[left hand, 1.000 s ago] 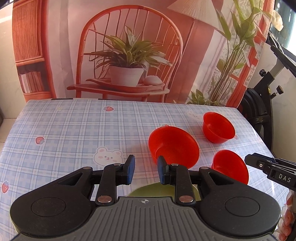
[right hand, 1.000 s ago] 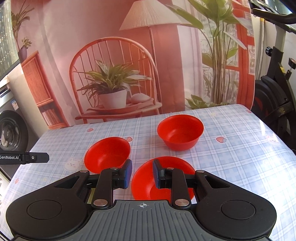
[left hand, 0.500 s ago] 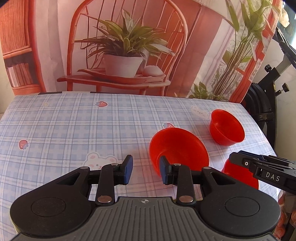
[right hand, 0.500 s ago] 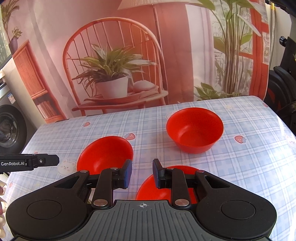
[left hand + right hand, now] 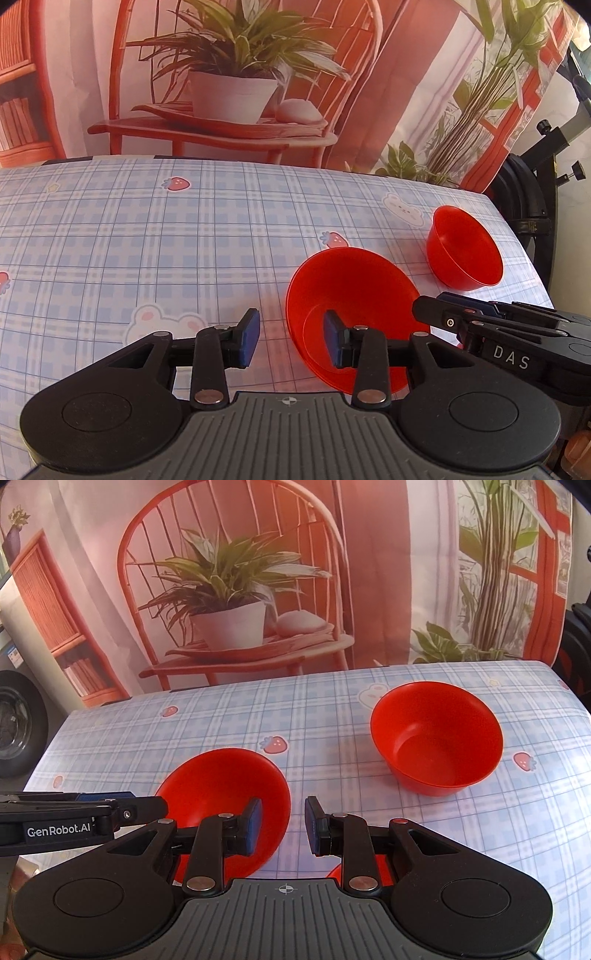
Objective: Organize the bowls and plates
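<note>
A wide red bowl (image 5: 351, 295) sits on the checked tablecloth, and it also shows in the right wrist view (image 5: 225, 790). A deeper red bowl (image 5: 463, 251) stands further right and back, also seen in the right wrist view (image 5: 437, 738). My left gripper (image 5: 291, 341) is open and empty, its right finger in front of the wide bowl's inside. My right gripper (image 5: 283, 825) is open and empty, just right of the wide bowl. A sliver of a red plate (image 5: 336, 872) shows under the right gripper.
The table (image 5: 147, 240) has a blue checked cloth with bears and strawberries. A printed backdrop (image 5: 240, 572) hangs behind it. An exercise bike (image 5: 543, 177) stands past the right edge. A washing machine (image 5: 18, 731) stands at the left.
Both grippers have moved forward and lower toward the bowls. The red plate has slid almost out of sight under the right gripper. The green plate under the left gripper is no longer visible.
</note>
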`<move>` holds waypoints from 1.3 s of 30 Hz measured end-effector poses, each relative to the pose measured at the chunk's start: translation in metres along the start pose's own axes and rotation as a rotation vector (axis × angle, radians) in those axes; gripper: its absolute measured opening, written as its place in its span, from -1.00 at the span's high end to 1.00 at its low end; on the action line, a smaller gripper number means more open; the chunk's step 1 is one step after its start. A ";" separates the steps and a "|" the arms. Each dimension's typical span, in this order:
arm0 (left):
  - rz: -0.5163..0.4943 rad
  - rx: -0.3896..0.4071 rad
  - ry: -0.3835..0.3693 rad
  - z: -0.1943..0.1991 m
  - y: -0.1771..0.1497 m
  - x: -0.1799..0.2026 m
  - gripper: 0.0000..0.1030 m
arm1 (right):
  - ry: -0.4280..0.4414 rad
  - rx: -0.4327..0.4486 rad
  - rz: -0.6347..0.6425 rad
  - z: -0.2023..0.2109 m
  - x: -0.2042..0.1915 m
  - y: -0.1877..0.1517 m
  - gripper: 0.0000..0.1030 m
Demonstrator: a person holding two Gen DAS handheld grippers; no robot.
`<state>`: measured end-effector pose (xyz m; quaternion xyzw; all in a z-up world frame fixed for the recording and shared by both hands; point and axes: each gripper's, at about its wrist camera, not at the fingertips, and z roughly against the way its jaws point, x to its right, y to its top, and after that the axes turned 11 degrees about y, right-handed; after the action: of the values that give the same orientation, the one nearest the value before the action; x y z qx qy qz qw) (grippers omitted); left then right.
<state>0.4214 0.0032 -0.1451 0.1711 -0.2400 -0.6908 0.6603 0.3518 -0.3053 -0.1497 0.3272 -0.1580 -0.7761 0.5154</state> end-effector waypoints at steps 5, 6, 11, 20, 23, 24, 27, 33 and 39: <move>0.014 -0.026 0.001 -0.010 0.001 -0.003 0.23 | -0.012 -0.012 -0.015 -0.010 0.001 0.002 0.54; 0.013 -0.030 0.003 -0.012 0.000 -0.003 0.23 | -0.022 -0.018 -0.014 -0.013 0.001 0.002 0.54; 0.015 -0.050 0.008 -0.017 0.000 -0.001 0.23 | -0.036 -0.045 -0.018 -0.023 -0.001 0.003 0.54; 0.012 -0.069 0.002 -0.026 0.000 0.000 0.25 | -0.012 -0.064 -0.016 -0.030 -0.004 0.000 0.56; 0.004 -0.063 -0.006 -0.025 -0.001 0.000 0.28 | -0.008 -0.062 -0.018 -0.030 -0.005 -0.001 0.59; -0.008 -0.056 0.002 -0.024 -0.001 0.002 0.40 | -0.003 -0.061 -0.019 -0.029 -0.005 -0.001 0.62; -0.015 -0.053 -0.007 -0.023 -0.001 0.002 0.68 | 0.008 -0.059 -0.017 -0.028 -0.006 -0.002 0.72; -0.016 -0.016 -0.004 -0.007 0.002 0.002 0.68 | 0.020 -0.038 -0.028 -0.019 -0.007 -0.004 0.75; -0.047 0.063 -0.003 0.024 0.009 0.014 0.68 | 0.035 0.029 -0.037 0.006 -0.008 -0.002 0.76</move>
<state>0.4150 -0.0083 -0.1188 0.1964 -0.2584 -0.6984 0.6379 0.3485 -0.2979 -0.1442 0.3511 -0.1541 -0.7772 0.4990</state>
